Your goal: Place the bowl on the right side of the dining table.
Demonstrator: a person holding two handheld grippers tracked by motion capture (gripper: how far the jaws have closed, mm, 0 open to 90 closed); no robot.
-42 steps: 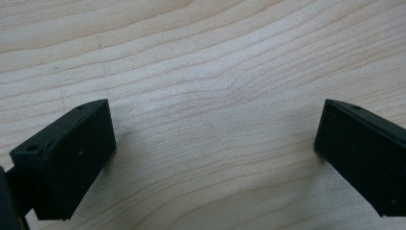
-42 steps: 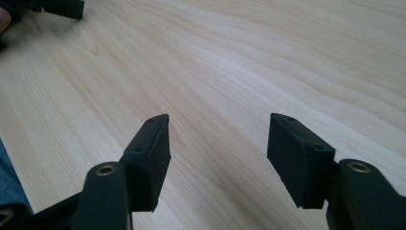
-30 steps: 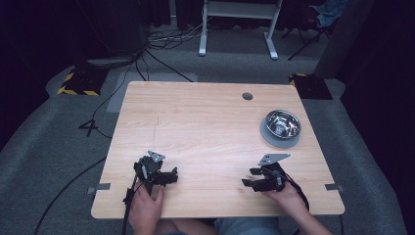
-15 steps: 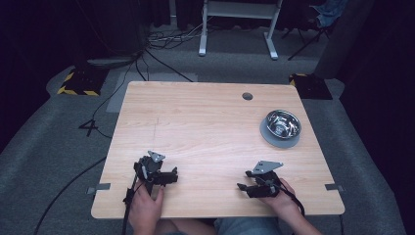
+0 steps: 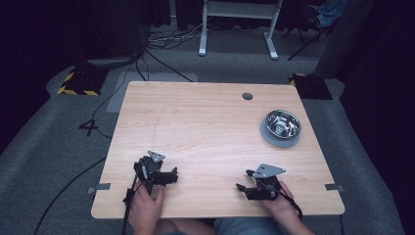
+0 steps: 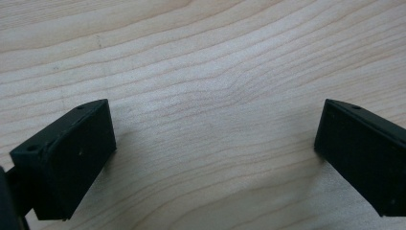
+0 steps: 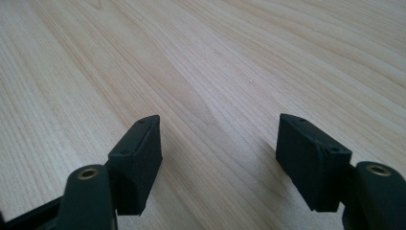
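Right gripper view first: I see my right gripper (image 7: 218,153) with its fingers (image 7: 136,153) spread wide, having just been opening, and nothing but bare wood grain of the bench (image 7: 230,57) between them. Over in the left gripper view, the left gripper (image 6: 210,153) likewise has its fingers (image 6: 72,153) well apart, low over plain bench top with nothing between them.

From the high view, the left gripper (image 5: 172,176) sits near the front edge on the left side, its tips pointing toward the right one, and my hand (image 5: 144,208) is wrapped around its body. The right gripper (image 5: 243,180) sits near the front edge on the right, tips pointing left. The two are well apart. Farther back on the right, a steel bowl (image 5: 282,122) stands on a grey round mat (image 5: 268,138), well clear of both grippers.
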